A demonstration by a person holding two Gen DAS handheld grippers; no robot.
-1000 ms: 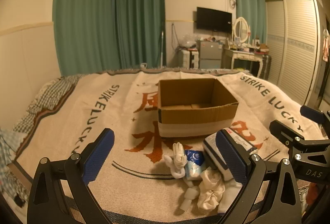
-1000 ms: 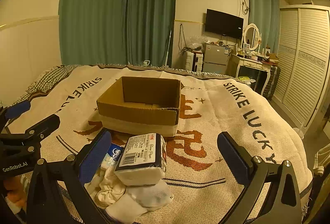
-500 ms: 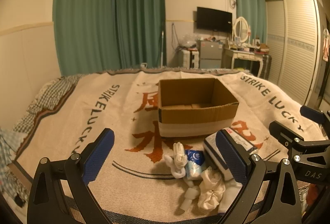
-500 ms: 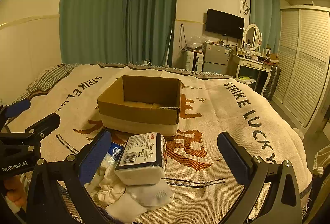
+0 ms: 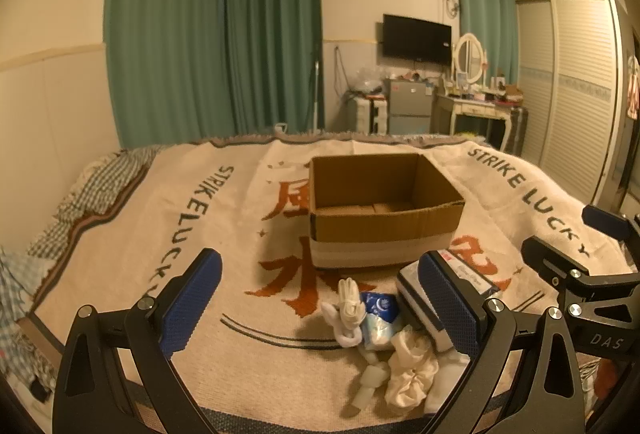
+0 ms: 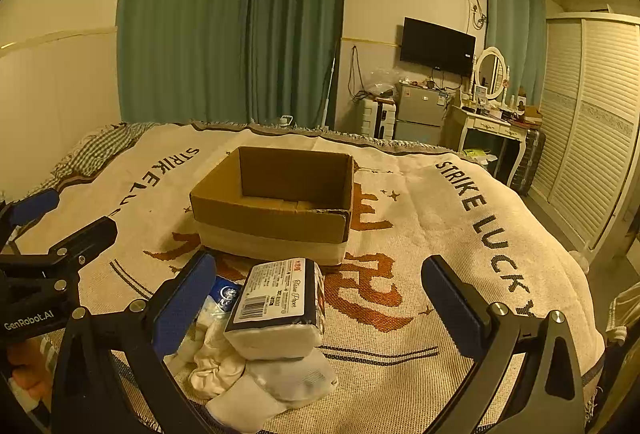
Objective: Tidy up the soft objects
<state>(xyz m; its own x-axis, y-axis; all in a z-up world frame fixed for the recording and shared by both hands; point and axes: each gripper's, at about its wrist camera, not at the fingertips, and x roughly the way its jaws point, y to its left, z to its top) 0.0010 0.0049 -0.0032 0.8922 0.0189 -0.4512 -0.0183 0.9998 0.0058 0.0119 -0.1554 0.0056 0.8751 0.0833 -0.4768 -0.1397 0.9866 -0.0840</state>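
Observation:
An open, empty cardboard box (image 5: 384, 210) (image 6: 276, 206) stands mid-bed on a cream blanket. In front of it lies a pile of soft things: a wrapped tissue pack with a printed label (image 6: 280, 310) (image 5: 464, 274), a small blue-and-white tissue packet (image 5: 378, 318) (image 6: 222, 296), white socks (image 5: 348, 310) and a cream scrunchie (image 5: 410, 374) (image 6: 216, 366). My left gripper (image 5: 320, 310) is open and empty, above and just left of the pile. My right gripper (image 6: 316, 306) is open and empty, with the tissue pack between its fingers in view but apart from them.
The blanket (image 6: 460, 242) covers the whole bed, and a checked cloth (image 5: 96, 190) lies at the far left. Beyond the bed stand green curtains (image 5: 216, 42), a dressing table (image 6: 492, 122) and a white wardrobe (image 6: 600, 138) at the right.

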